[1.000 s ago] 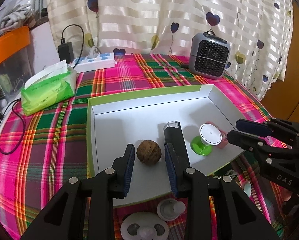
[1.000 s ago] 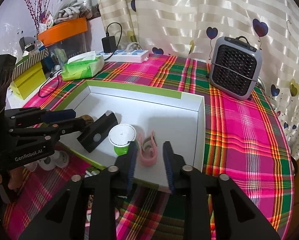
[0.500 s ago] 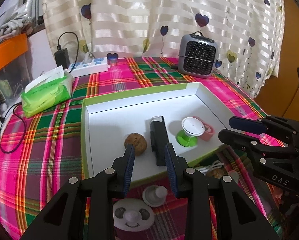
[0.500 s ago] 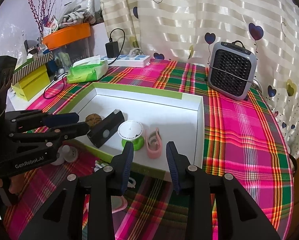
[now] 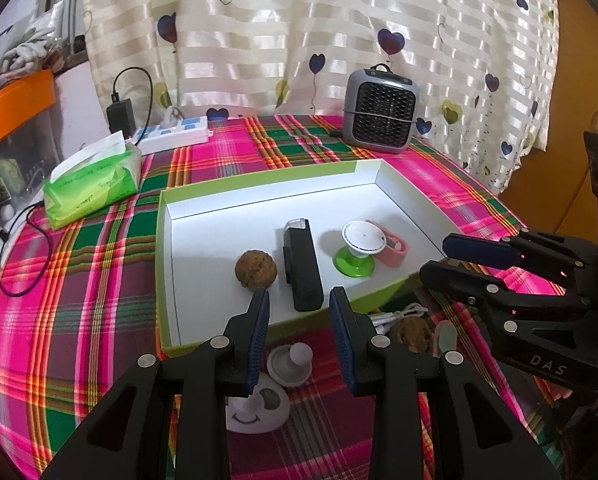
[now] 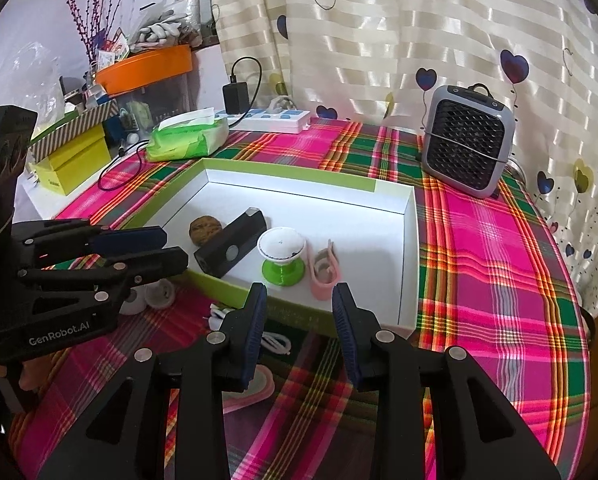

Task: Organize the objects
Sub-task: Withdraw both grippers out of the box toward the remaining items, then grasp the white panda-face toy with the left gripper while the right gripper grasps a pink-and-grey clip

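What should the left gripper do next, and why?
Probably lower the open left gripper onto the small white knobbed disc on the plaid cloth just below it. The white tray with green rim already holds four things, and that disc lies outside, closest to the empty fingers.

Left gripper (image 5: 299,312) parted, empty, above tray (image 5: 259,192)

Black plastic left gripper (image 5: 299,300) and right gripper (image 6: 297,294), blue pads (image 5: 259,336), silver screws, white "GenRobot.AI", possibly "DAS".
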`<action>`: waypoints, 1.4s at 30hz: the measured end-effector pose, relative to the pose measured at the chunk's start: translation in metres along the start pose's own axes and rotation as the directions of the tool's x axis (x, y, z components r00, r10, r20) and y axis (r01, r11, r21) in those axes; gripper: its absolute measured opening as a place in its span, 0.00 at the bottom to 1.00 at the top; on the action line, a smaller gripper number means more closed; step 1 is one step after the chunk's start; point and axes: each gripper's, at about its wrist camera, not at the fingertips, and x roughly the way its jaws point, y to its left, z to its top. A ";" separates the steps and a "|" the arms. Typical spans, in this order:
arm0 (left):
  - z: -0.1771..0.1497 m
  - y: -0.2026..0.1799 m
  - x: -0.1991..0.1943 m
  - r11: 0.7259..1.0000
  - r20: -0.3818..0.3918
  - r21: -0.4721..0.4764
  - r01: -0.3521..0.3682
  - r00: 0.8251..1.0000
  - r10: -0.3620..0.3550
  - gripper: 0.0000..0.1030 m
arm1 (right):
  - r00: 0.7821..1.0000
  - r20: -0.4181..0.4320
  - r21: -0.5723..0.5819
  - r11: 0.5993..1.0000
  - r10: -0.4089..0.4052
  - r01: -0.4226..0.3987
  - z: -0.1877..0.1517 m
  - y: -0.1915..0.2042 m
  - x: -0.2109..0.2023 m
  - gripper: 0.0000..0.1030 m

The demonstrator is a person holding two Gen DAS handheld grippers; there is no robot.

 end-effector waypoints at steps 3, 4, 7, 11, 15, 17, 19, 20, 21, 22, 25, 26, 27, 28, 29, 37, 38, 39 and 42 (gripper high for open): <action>-0.001 -0.001 -0.002 1.000 0.006 0.002 0.001 1.000 -0.001 0.28 | 1.000 0.006 -0.005 1.000 0.001 -0.001 -0.001 0.001 -0.002 0.34; -0.001 -0.001 -0.003 1.000 0.008 0.002 0.002 1.000 -0.002 0.28 | 1.000 0.008 -0.007 1.000 0.001 -0.001 -0.001 0.002 -0.002 0.34; -0.002 -0.001 -0.004 1.000 0.011 0.002 0.003 1.000 -0.003 0.28 | 1.000 0.011 -0.014 1.000 0.005 -0.005 -0.002 0.004 -0.003 0.34; -0.002 0.000 -0.006 1.000 0.014 0.000 0.008 1.000 -0.008 0.28 | 1.000 0.014 -0.022 1.000 0.008 -0.008 -0.002 0.005 -0.003 0.34; -0.003 -0.001 -0.008 1.000 0.018 0.001 0.013 1.000 -0.013 0.28 | 1.000 0.019 -0.027 1.000 0.014 -0.014 -0.003 0.007 -0.005 0.34; -0.003 -0.001 -0.010 1.000 0.020 0.003 0.015 1.000 -0.015 0.28 | 1.000 0.021 -0.029 0.999 0.018 -0.017 -0.003 0.007 -0.006 0.34; -0.004 -0.001 -0.010 1.000 0.021 0.003 0.016 1.000 -0.017 0.28 | 0.999 0.023 -0.032 0.999 0.022 -0.022 -0.004 0.008 -0.007 0.34; -0.005 -0.001 -0.011 1.000 0.023 0.002 0.018 1.000 -0.018 0.28 | 0.999 0.023 -0.033 0.999 0.024 -0.023 -0.004 0.009 -0.007 0.34; -0.005 -0.001 -0.011 1.000 0.023 0.002 0.017 1.000 -0.017 0.28 | 0.999 0.023 -0.034 0.999 0.025 -0.024 -0.005 0.009 -0.007 0.34; -0.005 -0.001 -0.011 1.000 0.023 0.001 0.016 1.000 -0.016 0.28 | 0.999 0.023 -0.034 0.999 0.026 -0.025 -0.005 0.009 -0.008 0.34; -0.007 0.000 -0.013 1.000 0.026 -0.007 0.018 1.000 -0.018 0.28 | 0.999 0.022 -0.032 0.999 0.023 -0.023 -0.006 0.009 -0.009 0.34; -0.007 0.000 -0.013 1.000 0.026 -0.010 0.018 0.999 -0.018 0.28 | 1.000 0.022 -0.031 0.999 0.021 -0.021 -0.007 0.010 -0.009 0.34; -0.008 0.001 -0.014 1.000 0.027 -0.013 0.017 0.999 -0.017 0.28 | 1.000 0.020 -0.030 0.999 0.019 -0.019 -0.008 0.010 -0.009 0.34; -0.008 0.001 -0.015 1.000 0.027 -0.015 0.017 0.999 -0.017 0.28 | 1.000 0.017 -0.028 0.999 0.017 -0.017 -0.009 0.010 -0.010 0.34; -0.009 0.001 -0.015 1.000 0.027 -0.016 0.018 0.999 -0.017 0.28 | 1.000 0.015 -0.026 1.000 0.017 -0.016 -0.010 0.010 -0.010 0.34; -0.018 -0.001 -0.021 1.000 0.031 -0.013 0.027 0.999 -0.026 0.28 | 1.000 0.006 -0.009 1.000 0.016 -0.016 -0.021 0.013 -0.017 0.34; -0.019 -0.001 -0.022 1.000 0.032 -0.014 0.027 0.999 -0.027 0.28 | 1.000 0.004 -0.006 1.000 0.016 -0.016 -0.023 0.014 -0.018 0.34; -0.020 -0.001 -0.023 1.000 0.033 -0.014 0.027 0.999 -0.027 0.28 | 1.000 0.002 -0.004 1.000 0.015 -0.015 -0.024 0.014 -0.018 0.34; -0.023 -0.002 -0.024 1.000 0.034 -0.014 0.028 0.999 -0.028 0.28 | 1.000 0.000 0.000 1.000 0.016 -0.016 -0.027 0.018 -0.021 0.34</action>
